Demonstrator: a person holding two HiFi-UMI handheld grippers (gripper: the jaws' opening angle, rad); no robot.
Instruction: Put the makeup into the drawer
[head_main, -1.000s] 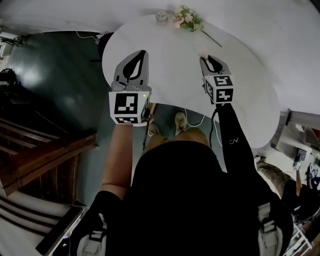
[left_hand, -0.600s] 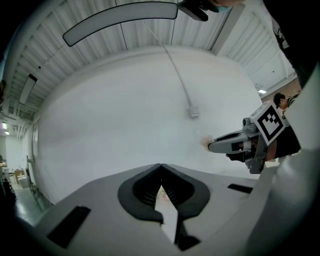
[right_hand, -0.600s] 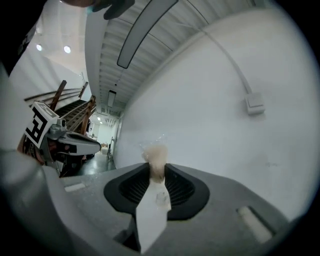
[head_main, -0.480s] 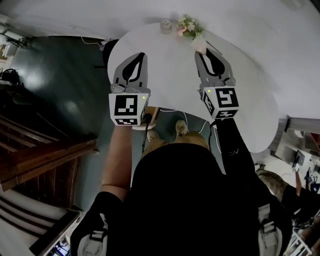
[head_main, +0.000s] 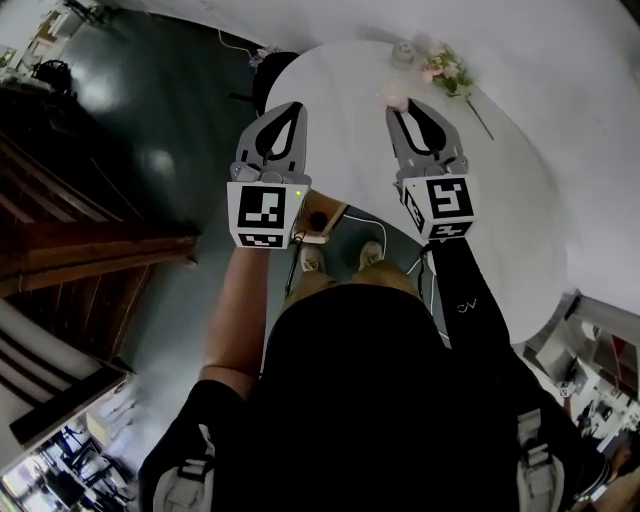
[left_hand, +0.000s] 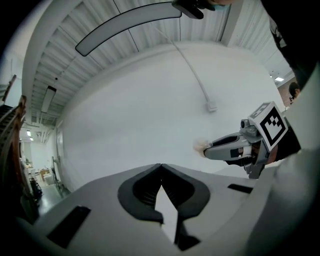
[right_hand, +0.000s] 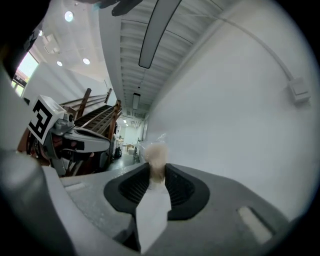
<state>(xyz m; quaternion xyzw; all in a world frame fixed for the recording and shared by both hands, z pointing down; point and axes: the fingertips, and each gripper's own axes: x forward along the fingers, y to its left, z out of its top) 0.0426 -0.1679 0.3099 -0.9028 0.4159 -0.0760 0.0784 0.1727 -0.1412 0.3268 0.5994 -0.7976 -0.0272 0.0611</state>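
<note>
Left gripper (left_hand: 161, 166) fingers closed, tips touching, right gripper (left_hand: 214, 148) alongside, pale makeup (left_hand: 200, 145) at its tip, white wall (left_hand: 140, 110)

White round table (head_main: 345, 120), dark glossy floor (head_main: 150, 130), wooden staircase (head_main: 80, 250), white wall (left_hand: 150, 115)

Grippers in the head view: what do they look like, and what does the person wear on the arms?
Both the left gripper and the right gripper are grey, with two tapering jaws that have a black ribbed lining. Each carries a white cube with black square markers. The right arm wears a long black sleeve; the left forearm is bare.
</note>
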